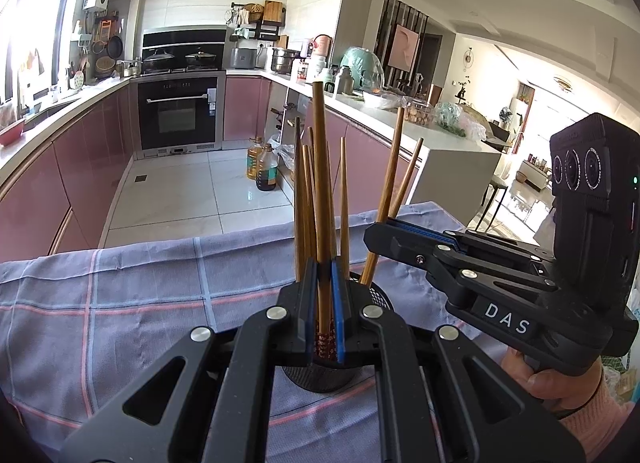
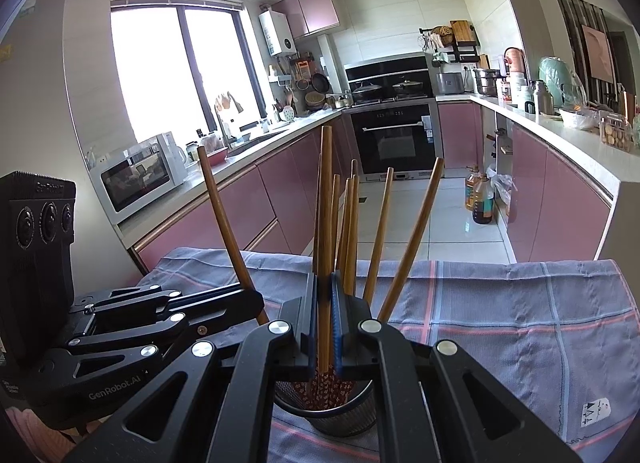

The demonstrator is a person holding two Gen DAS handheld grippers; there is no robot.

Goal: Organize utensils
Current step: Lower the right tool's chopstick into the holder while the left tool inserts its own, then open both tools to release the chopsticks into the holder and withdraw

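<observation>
Two grippers, your left gripper [image 1: 323, 303] and right gripper [image 2: 325, 319], each clamp one brown wooden chopstick [image 1: 320, 167] above the black mesh holder [image 2: 344, 415] on the checked surface [image 2: 500, 323]; next, lower and release

Two hand-held grippers of matte black plastic. The left gripper [image 1: 325, 303] has blue-lined fingers [image 1: 338, 315], linkage bars with triangular cut-outs, and round silver pivot pins. White "GenRobot.AI" lettering marks its side. The right gripper [image 2: 325, 327] is built the same, with a white "DAS" label, a small screw, and a block behind it carrying three round lenses and a green light. A pink ribbed sleeve [image 1: 592, 419] covers the wrist beneath its handle.
</observation>
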